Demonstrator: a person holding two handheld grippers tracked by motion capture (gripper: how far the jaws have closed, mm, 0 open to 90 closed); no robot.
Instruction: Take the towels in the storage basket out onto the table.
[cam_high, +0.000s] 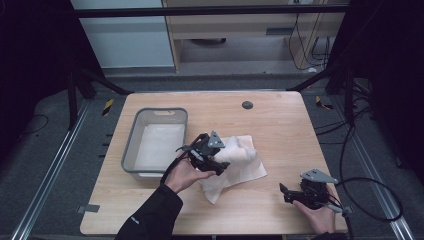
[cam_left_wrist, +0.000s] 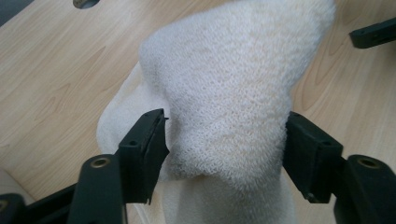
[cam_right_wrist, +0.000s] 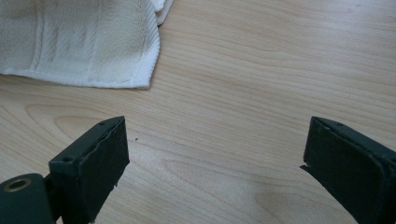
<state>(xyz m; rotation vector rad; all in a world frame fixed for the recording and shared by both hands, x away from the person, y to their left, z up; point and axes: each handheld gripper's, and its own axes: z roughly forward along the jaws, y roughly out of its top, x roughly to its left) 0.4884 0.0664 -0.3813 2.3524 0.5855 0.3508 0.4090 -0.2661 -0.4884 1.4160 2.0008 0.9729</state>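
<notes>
on the counter (cam_high: 280, 125), the left hand-held gripper (cam_left_wrist: 224, 140) pinches a raised fold of white towel (cam_left_wrist: 233, 88); the right hand-held gripper (cam_right_wrist: 215, 154) gapes wide, holding nothing.

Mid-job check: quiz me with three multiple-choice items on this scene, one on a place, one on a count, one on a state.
1. Where does the grey basket sit on the table?
A. far right edge
B. left side, beside the white towel
C. on top of the towel

2. How many baskets are on the table?
A. one
B. two
C. three

3. How does the right tool stand?
A. shut on the towel
B. shut on nothing
C. open over bare wood, clear of the towel

Answers:
1. B, the high view shows the basket left of the towel.
2. A, a single grey basket is in the high view.
3. C, the right gripper view shows its jaws wide apart with only wood between them; it is the left tool that has a towel fold between its jaws.
</notes>
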